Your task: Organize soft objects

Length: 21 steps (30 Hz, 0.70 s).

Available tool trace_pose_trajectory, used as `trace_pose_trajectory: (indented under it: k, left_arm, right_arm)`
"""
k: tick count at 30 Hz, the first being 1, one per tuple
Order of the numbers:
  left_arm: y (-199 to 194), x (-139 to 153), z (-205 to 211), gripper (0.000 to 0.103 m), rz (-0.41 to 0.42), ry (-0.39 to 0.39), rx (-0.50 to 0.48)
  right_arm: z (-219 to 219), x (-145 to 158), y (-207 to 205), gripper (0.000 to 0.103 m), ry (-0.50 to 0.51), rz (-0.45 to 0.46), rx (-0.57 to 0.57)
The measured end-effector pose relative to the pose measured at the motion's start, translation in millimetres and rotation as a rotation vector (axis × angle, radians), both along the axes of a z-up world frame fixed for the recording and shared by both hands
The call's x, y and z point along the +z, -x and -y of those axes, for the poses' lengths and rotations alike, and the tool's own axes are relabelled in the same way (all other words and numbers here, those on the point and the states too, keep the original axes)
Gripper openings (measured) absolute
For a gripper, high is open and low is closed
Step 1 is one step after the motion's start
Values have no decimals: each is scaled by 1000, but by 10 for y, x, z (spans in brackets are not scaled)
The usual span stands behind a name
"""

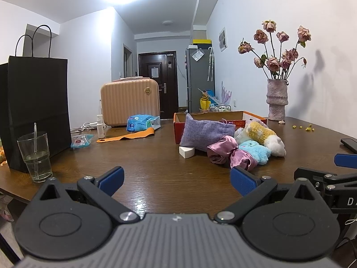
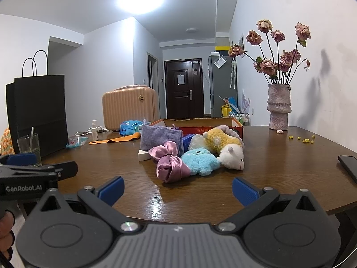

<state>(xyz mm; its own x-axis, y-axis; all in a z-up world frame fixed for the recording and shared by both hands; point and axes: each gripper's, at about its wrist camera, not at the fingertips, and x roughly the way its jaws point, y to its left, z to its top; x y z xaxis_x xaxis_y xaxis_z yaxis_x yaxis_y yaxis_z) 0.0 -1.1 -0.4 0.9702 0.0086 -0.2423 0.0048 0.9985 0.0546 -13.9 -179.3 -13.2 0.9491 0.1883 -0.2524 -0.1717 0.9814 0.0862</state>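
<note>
- Both tools hang low over the near edge of the wooden table [image 2: 279, 154], short of the pile. The left gripper [image 1: 177, 178] has its jaws spread wide with nothing between them, and so does the right gripper [image 2: 177, 189] — by my reading, a ready stance before any first pick.
- The soft things lie heaped just in front of the open cardboard box [image 2: 223, 122], which looks like their destination: a pink satin scrunchie [image 2: 170, 164] nearest, a blue plush [image 2: 200, 160] touching it, a yellow-and-white plush [image 2: 225, 147] behind, and a purple fabric pouch [image 2: 159, 139] leaning at the box's front wall.
- A white wedge sponge [image 1: 187, 151] sits beside the pouch.
- The scrunchie lies straight ahead of the right tool, unobstructed — likely the easiest start.
- Nearby hazards: a glass with a straw [image 1: 35, 156] and a black paper bag [image 1: 36, 109] at left, a vase of dried roses [image 2: 279, 107] at right, a phone [image 2: 349, 166] at the right edge.
</note>
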Motion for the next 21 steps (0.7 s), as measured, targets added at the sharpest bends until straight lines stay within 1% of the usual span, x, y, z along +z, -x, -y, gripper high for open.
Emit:
trace_pose_trajectory:
  k: [21]
  left_arm:
    - [1, 1, -3, 103, 1, -1, 0]
  right_arm:
    - [16, -4, -19, 103, -13, 0, -6]
